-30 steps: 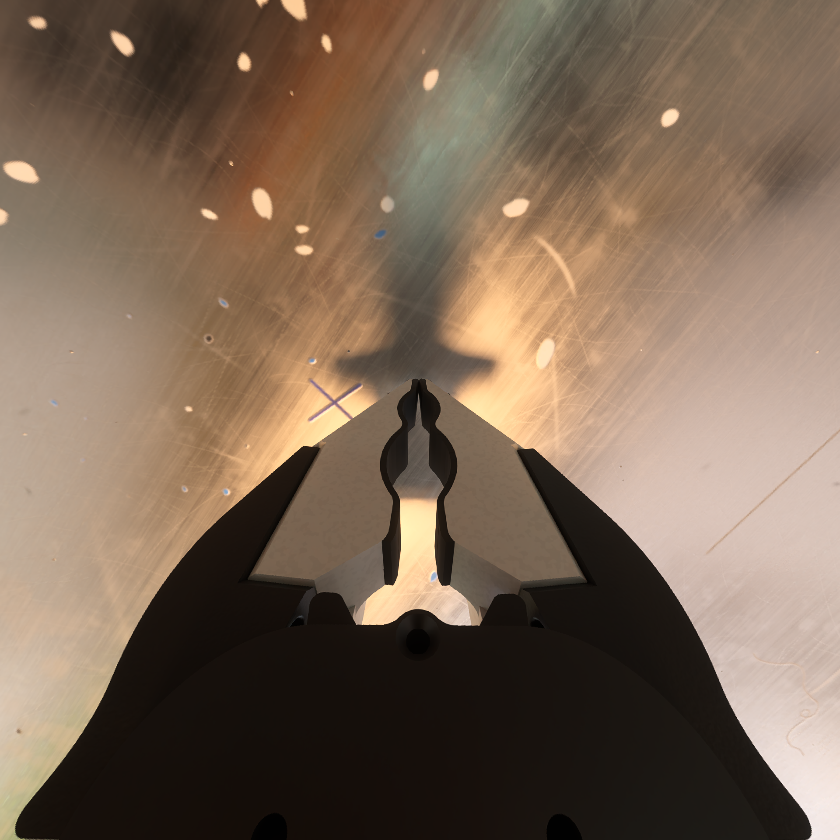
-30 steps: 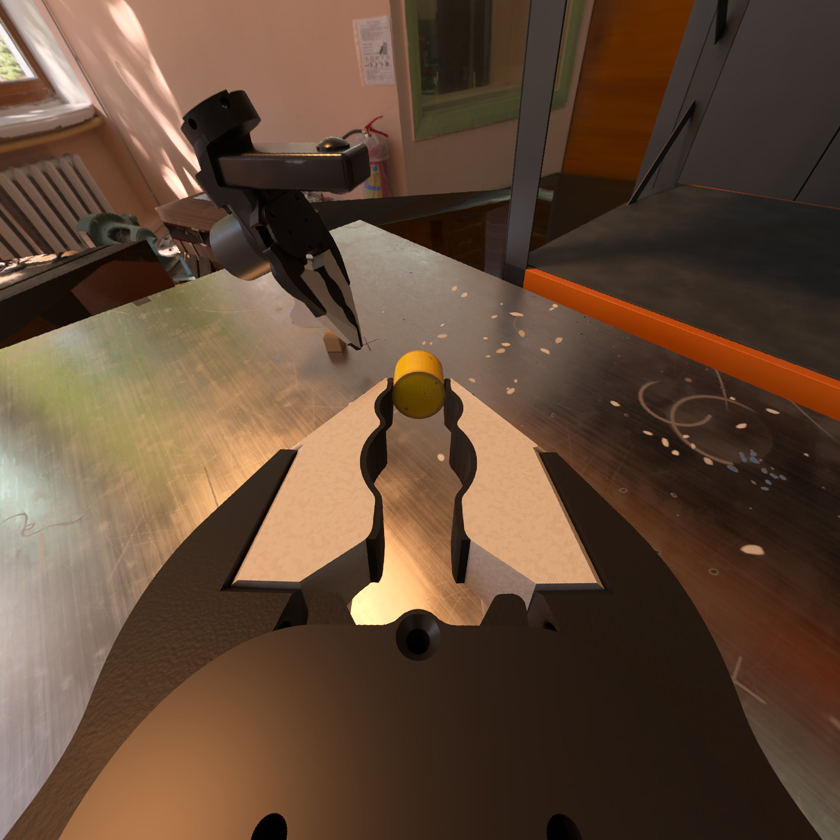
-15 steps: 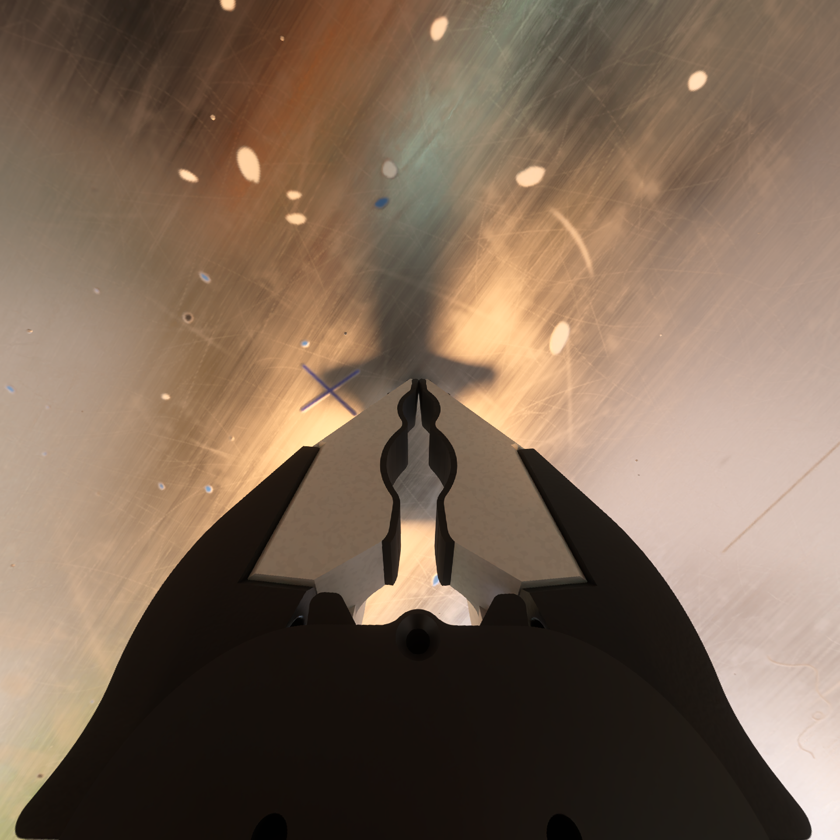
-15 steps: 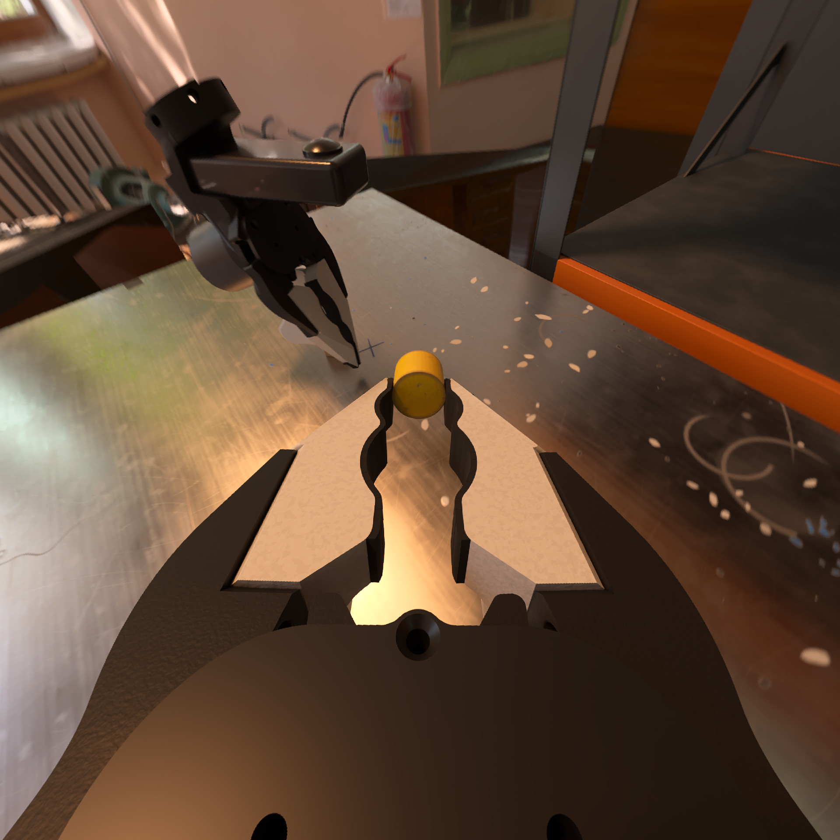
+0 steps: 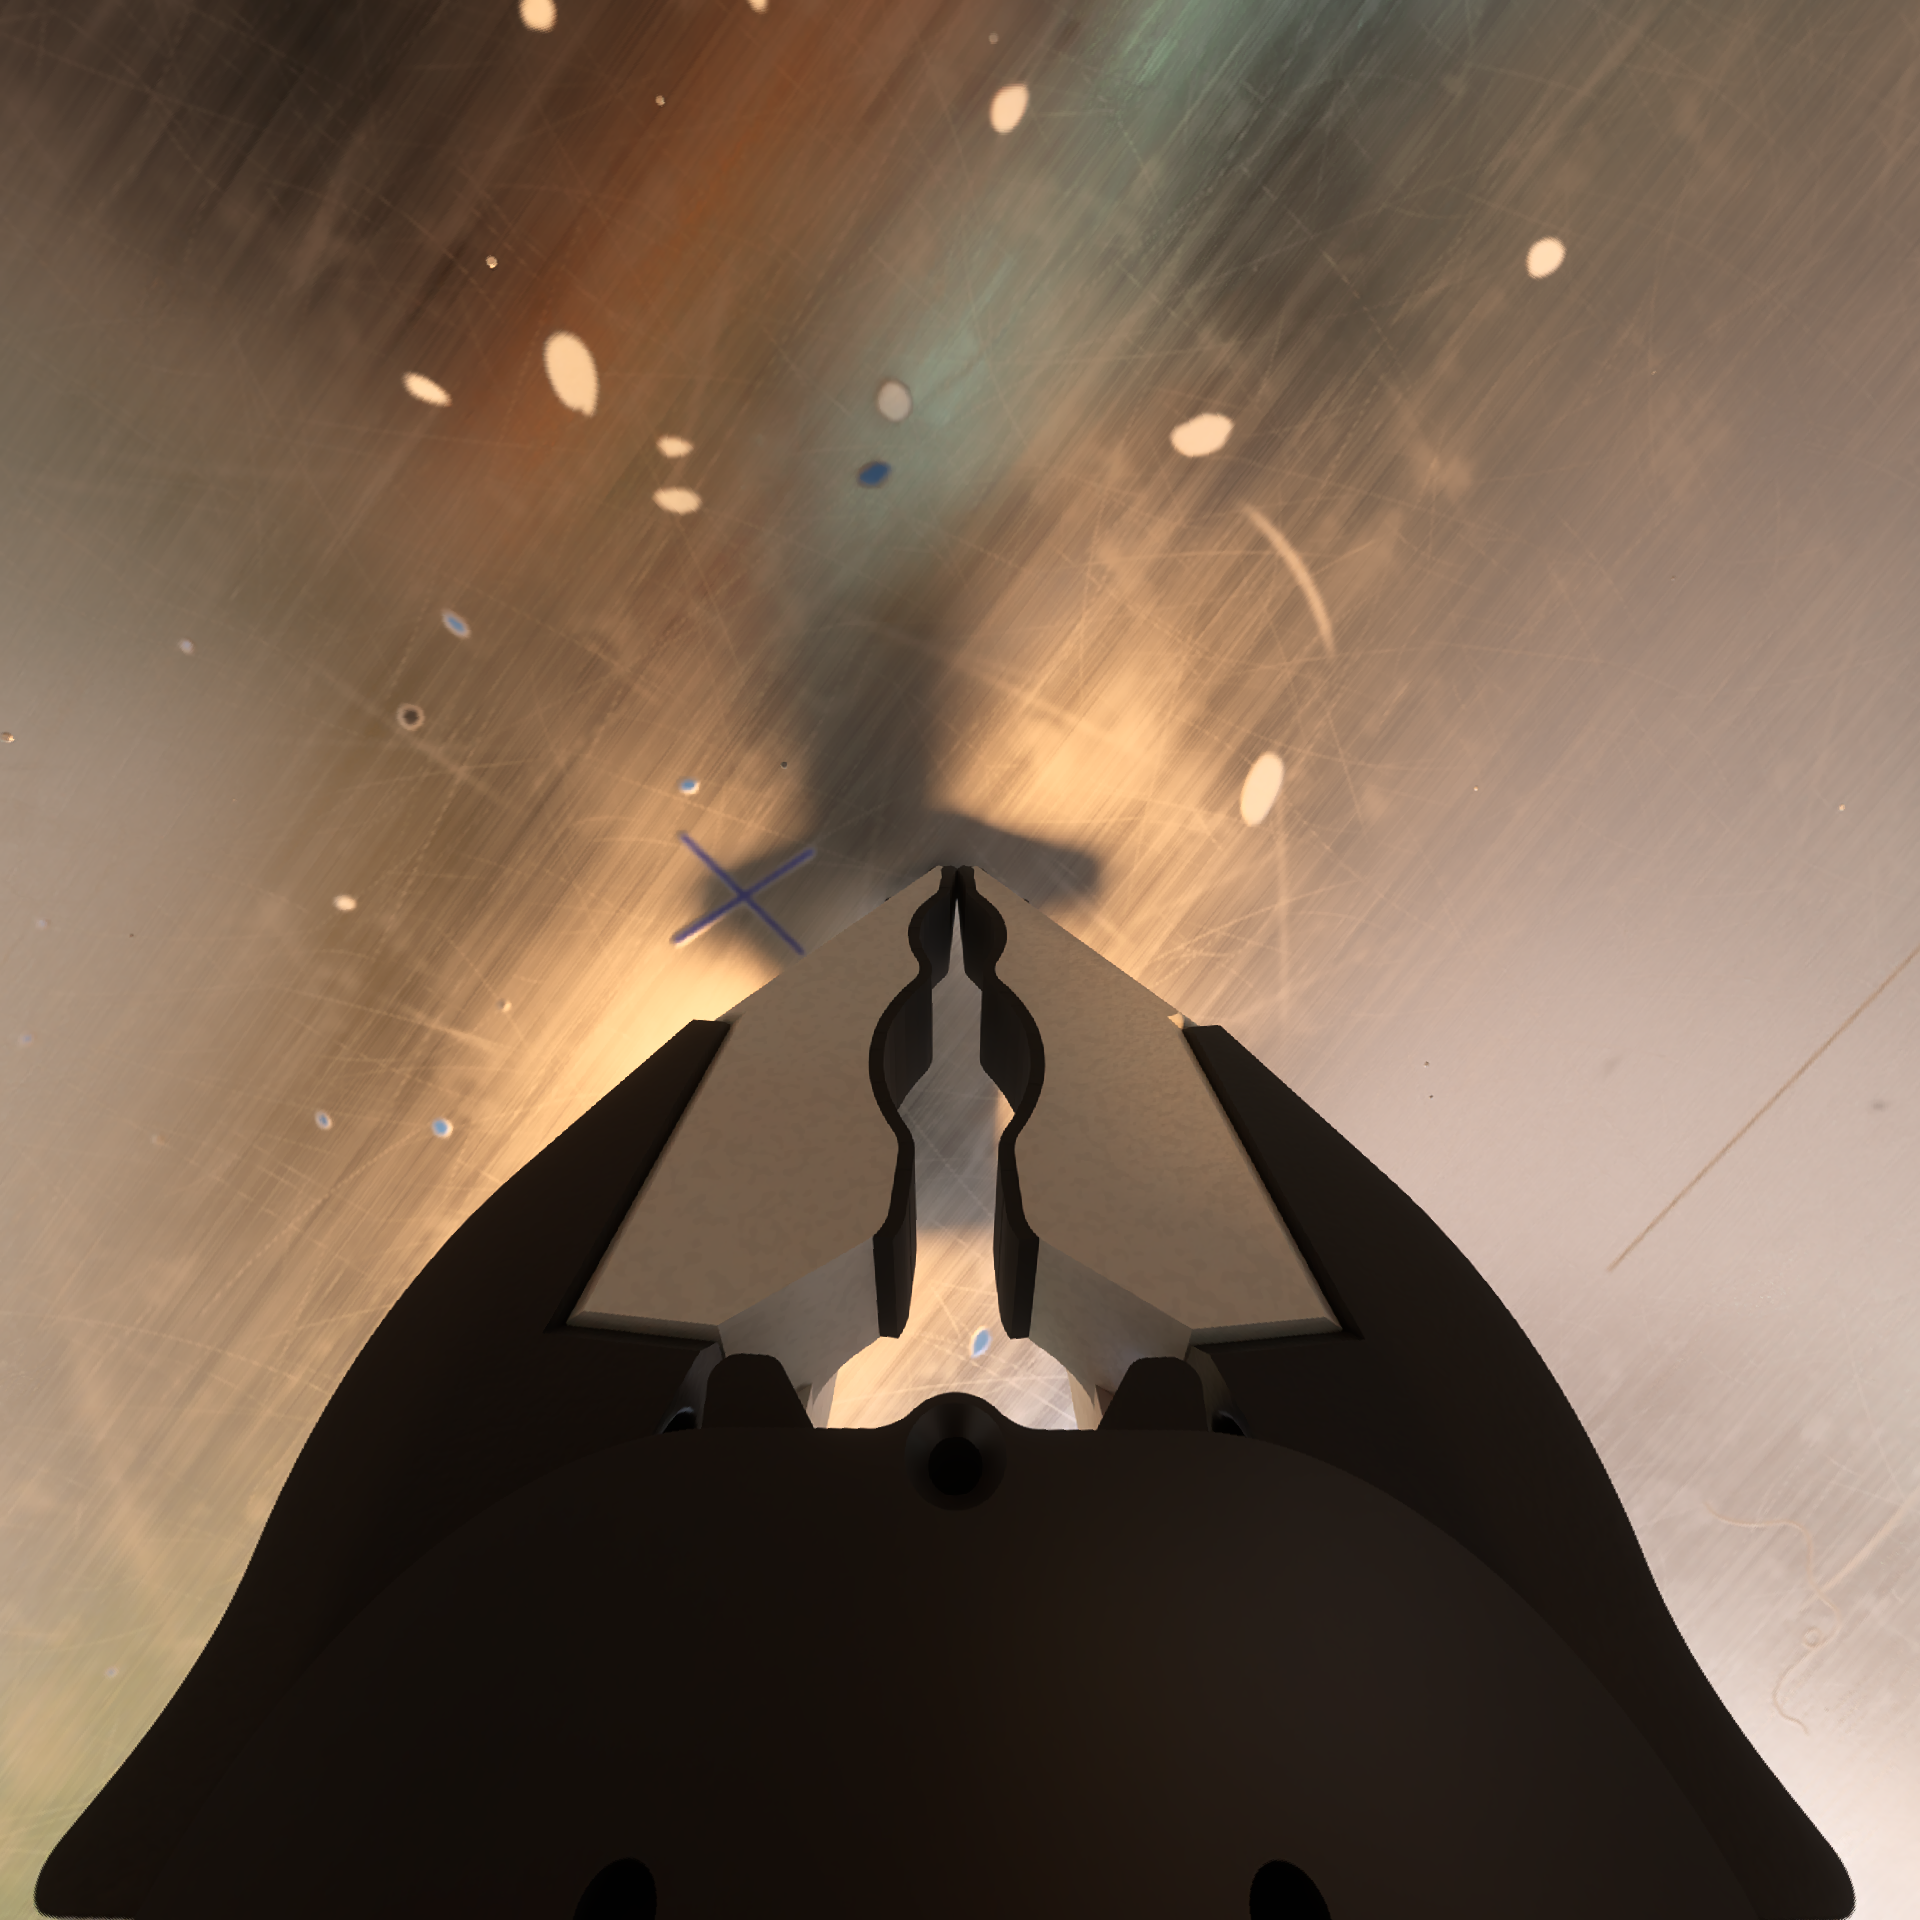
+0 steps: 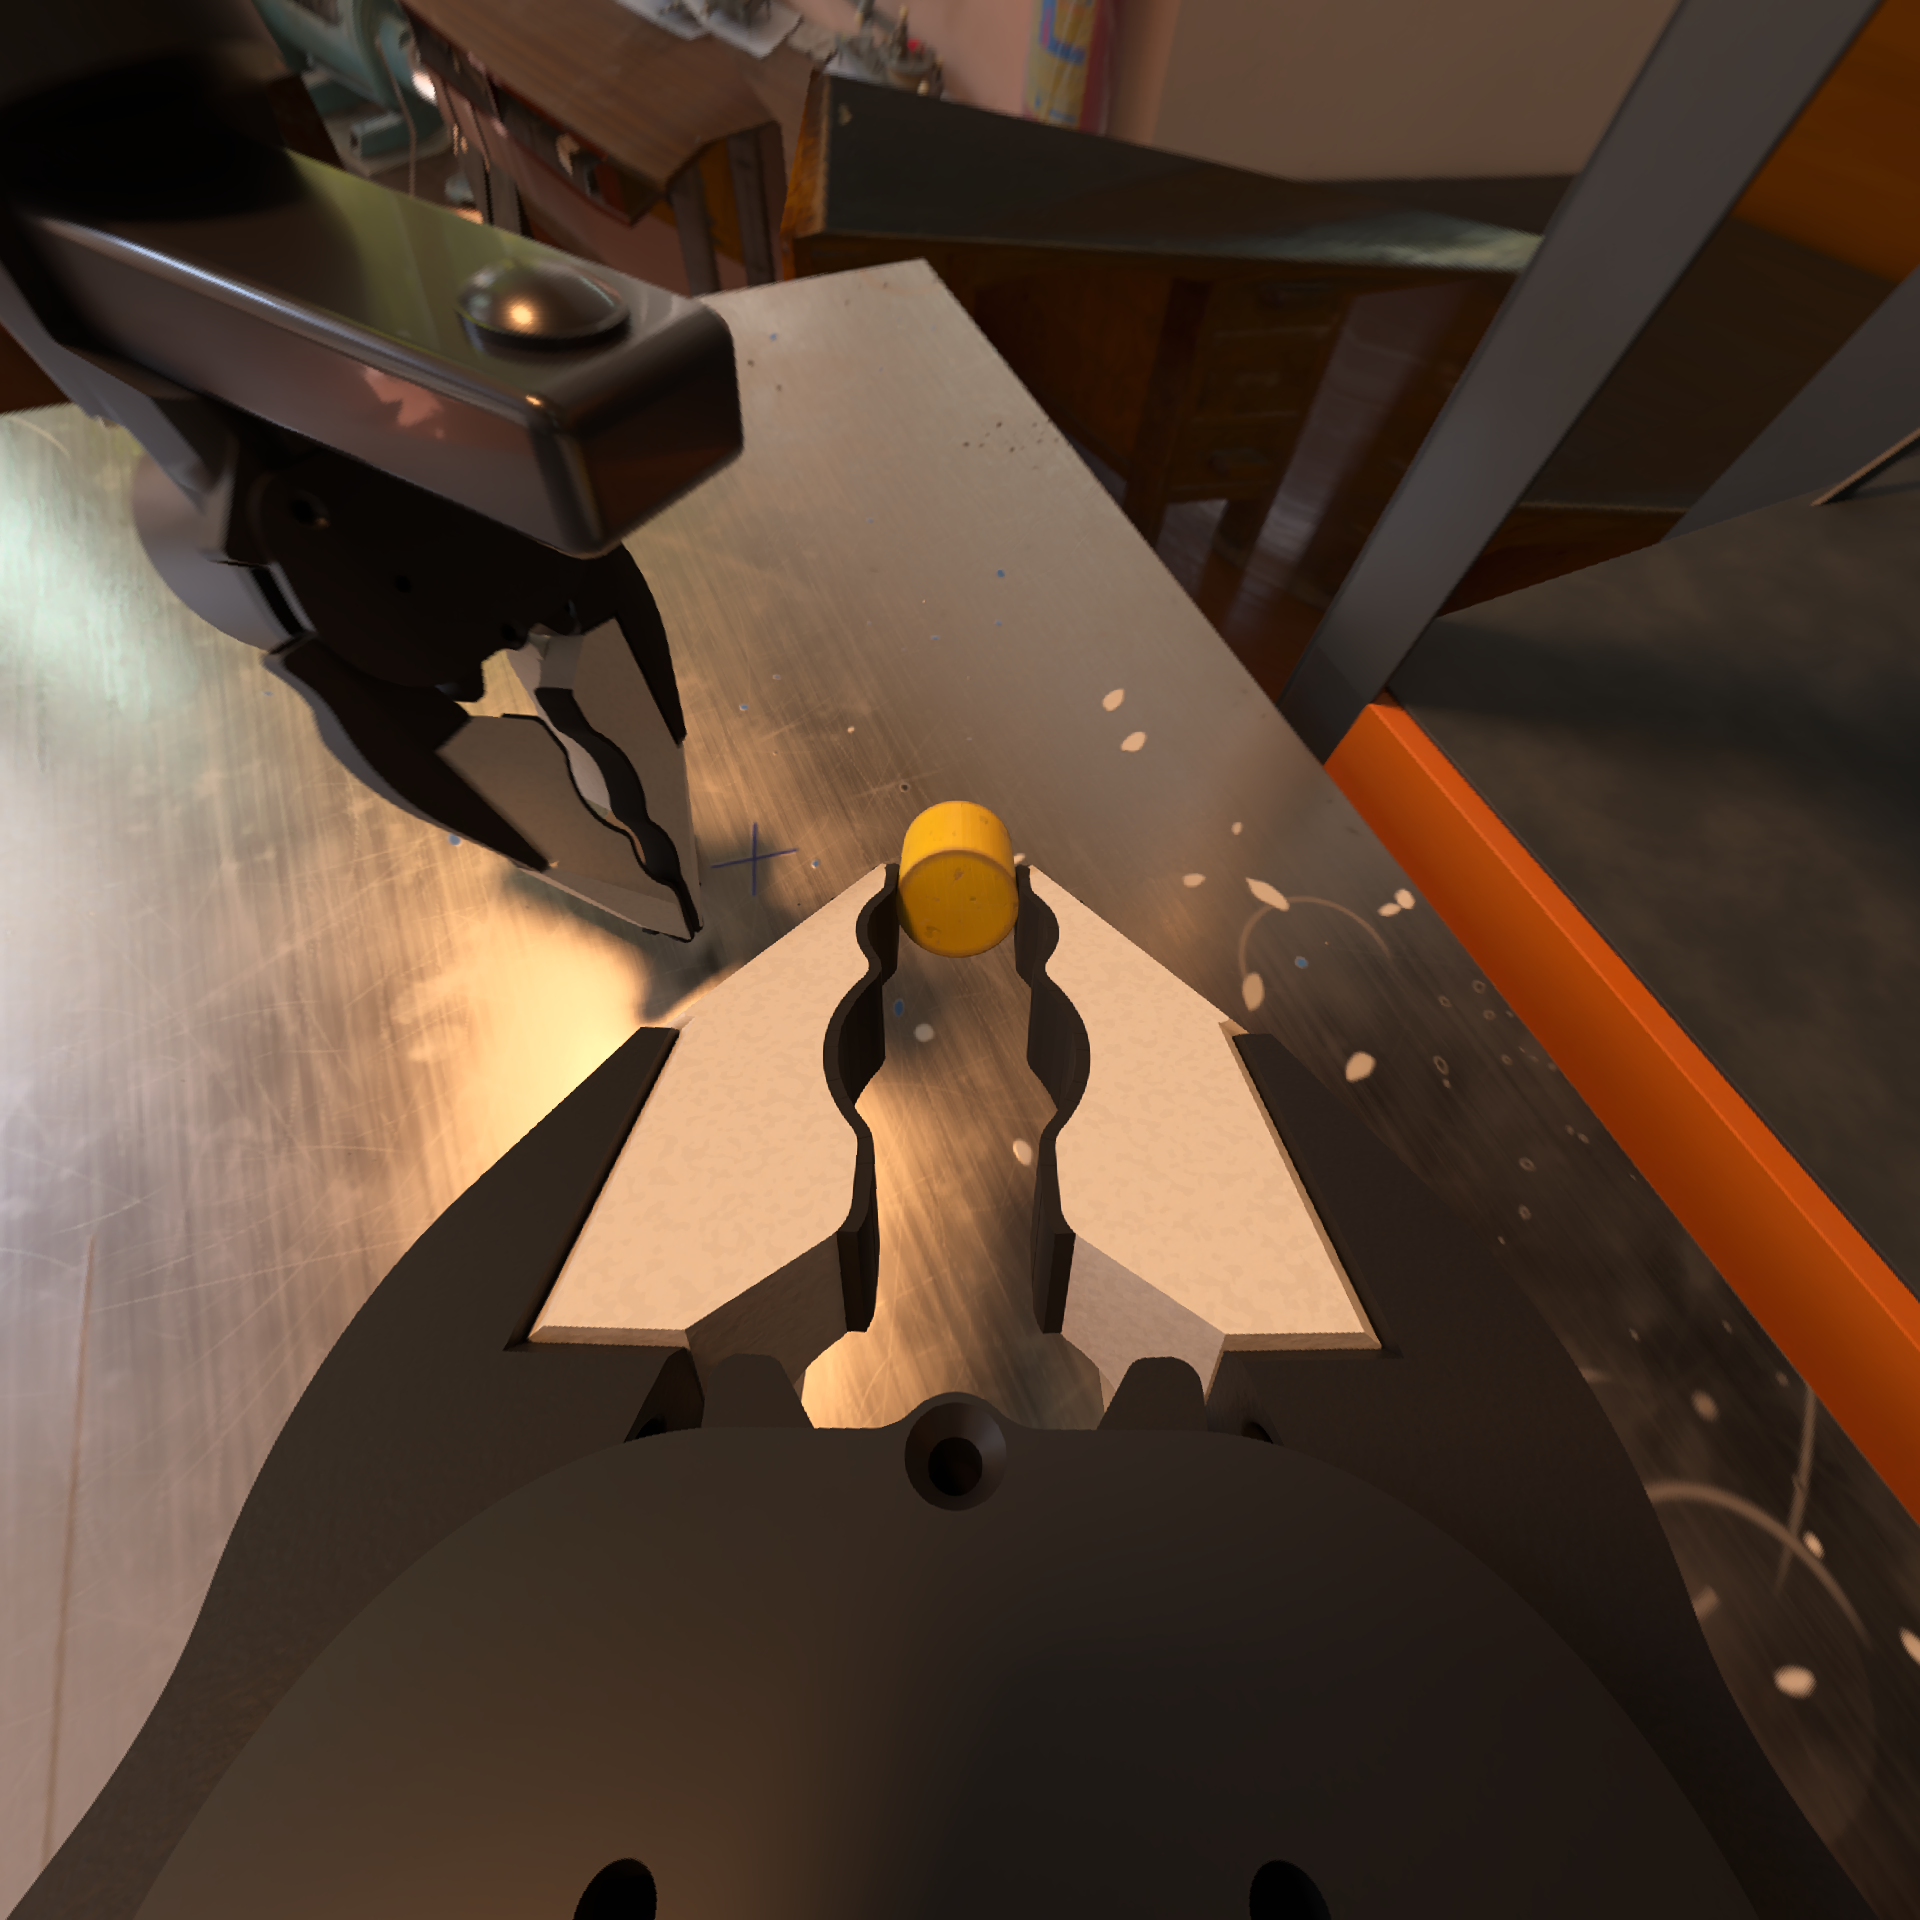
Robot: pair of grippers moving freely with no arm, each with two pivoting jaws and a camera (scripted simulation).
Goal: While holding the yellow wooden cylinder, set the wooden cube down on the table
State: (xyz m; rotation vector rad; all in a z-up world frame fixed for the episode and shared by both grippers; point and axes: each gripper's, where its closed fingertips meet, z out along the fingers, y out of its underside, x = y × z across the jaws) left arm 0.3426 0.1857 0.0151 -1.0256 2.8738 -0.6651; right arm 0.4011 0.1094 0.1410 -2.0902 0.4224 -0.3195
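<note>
My right gripper [image 6: 956, 896] is shut on the yellow wooden cylinder [image 6: 954, 883], which lies sideways between the fingertips, above the metal table [image 6: 260, 1143]. My left gripper [image 5: 956, 875] is shut with nothing between its tips, which are close above the table [image 5: 1558, 935]. It also shows in the right wrist view [image 6: 681, 914], pointing down to the left of the cylinder. The wooden cube shows in neither view.
A blue cross mark [image 5: 743, 894] is drawn on the table just left of my left fingertips; it also shows in the right wrist view [image 6: 755, 857]. An orange-edged shelf [image 6: 1610, 1039] and a grey post [image 6: 1558, 343] stand at the right. Pale paint flecks dot the table.
My right gripper has moved closer to the left gripper and tilted down, still holding the cylinder. The small cube seen by the left fingertips a second ago is out of sight.
</note>
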